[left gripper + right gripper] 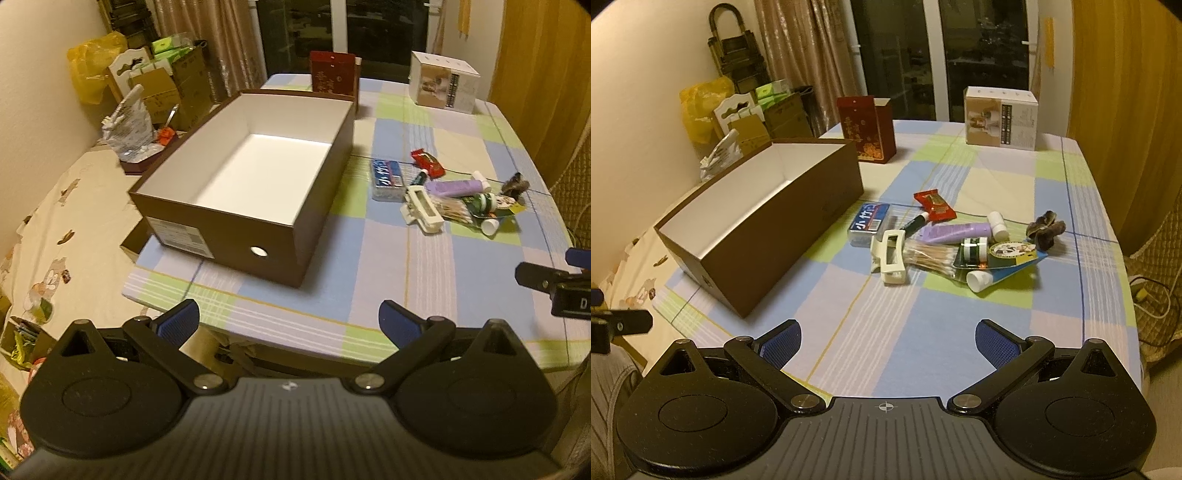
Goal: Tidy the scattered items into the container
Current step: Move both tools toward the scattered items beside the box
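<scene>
A brown box (236,236) (783,225) with a white, bare inside stands on the left of the checked tablecloth. To its right lies a pile: a blue case (870,223) (386,177), a red packet (934,205) (427,160), a purple tube (956,232) (458,187), a white hair clip (889,256) (423,208), cotton swabs (932,258), a green tube (1004,267) and a brown hair tie (1046,229). My left gripper (290,325) is open near the front table edge before the box. My right gripper (888,345) is open, short of the pile.
A red carton (868,129) and a white printed carton (1001,118) stand at the table's far end. Bags and cardboard boxes (162,92) crowd the left wall. A cable (1152,299) hangs off the right edge. Bare cloth (886,314) lies before the pile.
</scene>
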### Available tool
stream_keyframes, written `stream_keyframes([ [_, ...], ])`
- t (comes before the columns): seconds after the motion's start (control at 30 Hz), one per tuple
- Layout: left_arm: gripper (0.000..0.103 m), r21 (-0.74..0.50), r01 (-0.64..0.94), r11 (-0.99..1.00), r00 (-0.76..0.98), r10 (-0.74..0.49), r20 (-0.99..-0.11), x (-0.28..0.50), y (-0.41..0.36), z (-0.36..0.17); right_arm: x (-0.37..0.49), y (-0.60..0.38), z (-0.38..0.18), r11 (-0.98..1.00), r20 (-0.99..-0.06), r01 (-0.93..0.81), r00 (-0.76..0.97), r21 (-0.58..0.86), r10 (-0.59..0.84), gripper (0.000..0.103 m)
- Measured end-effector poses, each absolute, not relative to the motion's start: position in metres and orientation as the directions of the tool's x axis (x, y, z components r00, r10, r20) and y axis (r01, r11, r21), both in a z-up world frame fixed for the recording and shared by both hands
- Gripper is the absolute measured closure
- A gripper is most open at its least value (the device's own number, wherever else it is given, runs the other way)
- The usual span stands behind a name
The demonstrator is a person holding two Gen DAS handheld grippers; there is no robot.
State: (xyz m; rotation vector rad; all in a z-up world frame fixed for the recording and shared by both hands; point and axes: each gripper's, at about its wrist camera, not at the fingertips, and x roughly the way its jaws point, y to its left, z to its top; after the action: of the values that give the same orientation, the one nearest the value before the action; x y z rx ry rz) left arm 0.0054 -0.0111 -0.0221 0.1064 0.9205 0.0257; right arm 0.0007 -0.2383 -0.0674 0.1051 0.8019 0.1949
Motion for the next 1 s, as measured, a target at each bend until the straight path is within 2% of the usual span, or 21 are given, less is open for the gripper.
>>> stream_keyframes([
  [0.5, 0.001, 0.063, 0.206, 0.976, 0.571, -0.068, -0.818, 0.042, -0.06, -0.053, 0.003, -0.269, -0.076, 0.973, -0.747, -0.016, 0.637, 0.23, 0.187, 0.0],
  [1.0, 0.002, 0.019, 0.319, 0.948, 0.56, -0.172, -0.81, 0.12, -0.097, -0.083, 0.042, -0.295, -0.087, 0.988, -0.742, 0.036, 0.664, 0.151, 0.09, 0.0],
])
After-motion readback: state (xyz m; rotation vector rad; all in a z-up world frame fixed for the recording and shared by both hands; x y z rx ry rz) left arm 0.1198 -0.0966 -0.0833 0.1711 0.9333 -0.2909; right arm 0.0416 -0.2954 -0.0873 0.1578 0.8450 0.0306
